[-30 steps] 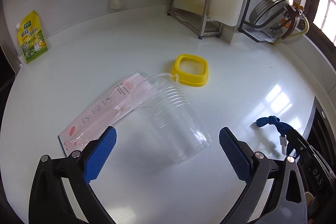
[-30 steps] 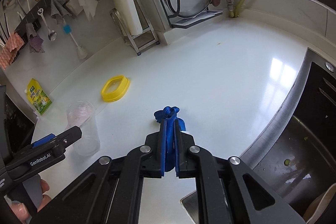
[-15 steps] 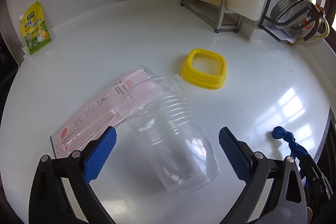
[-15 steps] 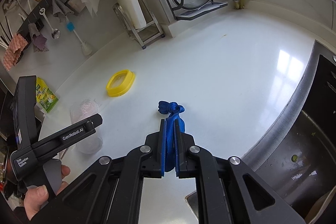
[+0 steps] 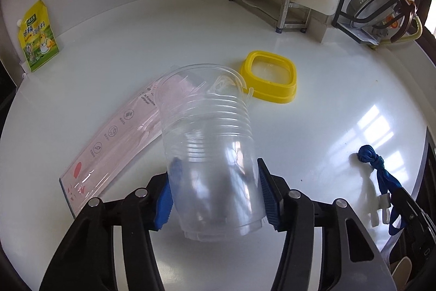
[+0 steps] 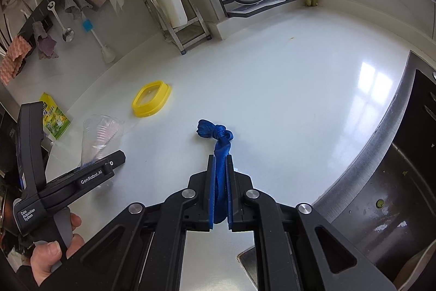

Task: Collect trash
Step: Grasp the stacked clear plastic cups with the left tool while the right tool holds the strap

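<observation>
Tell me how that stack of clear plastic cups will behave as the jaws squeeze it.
The stack of clear cups looks thin-walled, so it will likely flex or crackle as the left gripper closes its jaws. Its smooth, tapered sides may slip. Empty, it is probably very light.

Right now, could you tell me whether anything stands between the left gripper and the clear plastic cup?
Nothing does: the left gripper is closing with the clear plastic cup already between its blue pads.

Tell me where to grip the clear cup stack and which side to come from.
Grip the cup stack across its lower wall, near the base, coming from the base end. It tilts away, rim toward the yellow ring, so the round sides face the closing left fingers.
</observation>
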Demonstrator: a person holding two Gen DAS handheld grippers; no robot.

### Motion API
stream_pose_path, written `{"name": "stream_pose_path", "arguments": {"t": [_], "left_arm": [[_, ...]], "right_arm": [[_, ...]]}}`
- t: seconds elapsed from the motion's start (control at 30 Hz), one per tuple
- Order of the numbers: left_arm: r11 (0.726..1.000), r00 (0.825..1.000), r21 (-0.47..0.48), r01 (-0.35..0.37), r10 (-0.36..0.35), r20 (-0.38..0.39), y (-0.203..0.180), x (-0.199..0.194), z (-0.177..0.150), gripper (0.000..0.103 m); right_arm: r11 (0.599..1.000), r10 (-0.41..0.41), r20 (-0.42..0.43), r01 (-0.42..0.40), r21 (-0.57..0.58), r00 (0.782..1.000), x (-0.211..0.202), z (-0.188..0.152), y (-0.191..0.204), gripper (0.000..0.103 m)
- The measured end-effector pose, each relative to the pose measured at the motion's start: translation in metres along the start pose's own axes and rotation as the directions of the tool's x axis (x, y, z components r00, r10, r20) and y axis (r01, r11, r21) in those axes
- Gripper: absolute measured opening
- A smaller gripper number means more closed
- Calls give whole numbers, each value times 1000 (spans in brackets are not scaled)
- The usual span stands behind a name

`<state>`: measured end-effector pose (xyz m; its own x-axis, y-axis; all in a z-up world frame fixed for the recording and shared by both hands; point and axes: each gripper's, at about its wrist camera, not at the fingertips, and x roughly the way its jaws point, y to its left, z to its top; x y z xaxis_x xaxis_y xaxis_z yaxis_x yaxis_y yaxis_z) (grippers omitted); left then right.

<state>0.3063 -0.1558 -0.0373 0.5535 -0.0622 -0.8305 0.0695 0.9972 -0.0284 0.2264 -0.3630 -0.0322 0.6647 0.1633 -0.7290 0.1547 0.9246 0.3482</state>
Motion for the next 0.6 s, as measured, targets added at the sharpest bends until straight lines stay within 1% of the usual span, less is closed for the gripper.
{"name": "stream_pose_path", "arguments": {"t": [0.2, 0.3, 0.37, 0.4, 0.47, 0.6], "left_arm": [[999, 999, 40, 2, -3, 38, 2, -10, -5, 52], [997, 998, 75, -2, -3, 67, 0, -19, -9, 52], [995, 997, 95, -2, -6, 83, 0, -24, -11, 52], [995, 996, 103, 2, -11, 89, -1, -27, -13, 52], [992, 994, 124, 0, -13, 105, 0, -32, -16, 52], [989, 991, 148, -1, -19, 134, 2, -39, -21, 52]], "right_arm": [[1000, -26, 0, 26, -7, 1000, 1, -1, 0, 8], [999, -36, -7, 36, -10, 999, 3, -1, -1, 16], [999, -43, -5, 43, -19, 999, 4, 0, -1, 26], [999, -49, 0, 49, -24, 999, 3, 0, 0, 29], [998, -59, 13, 60, -29, 998, 3, 0, 0, 37], [997, -68, 3, 68, -44, 998, 10, 3, 1, 37]]}}
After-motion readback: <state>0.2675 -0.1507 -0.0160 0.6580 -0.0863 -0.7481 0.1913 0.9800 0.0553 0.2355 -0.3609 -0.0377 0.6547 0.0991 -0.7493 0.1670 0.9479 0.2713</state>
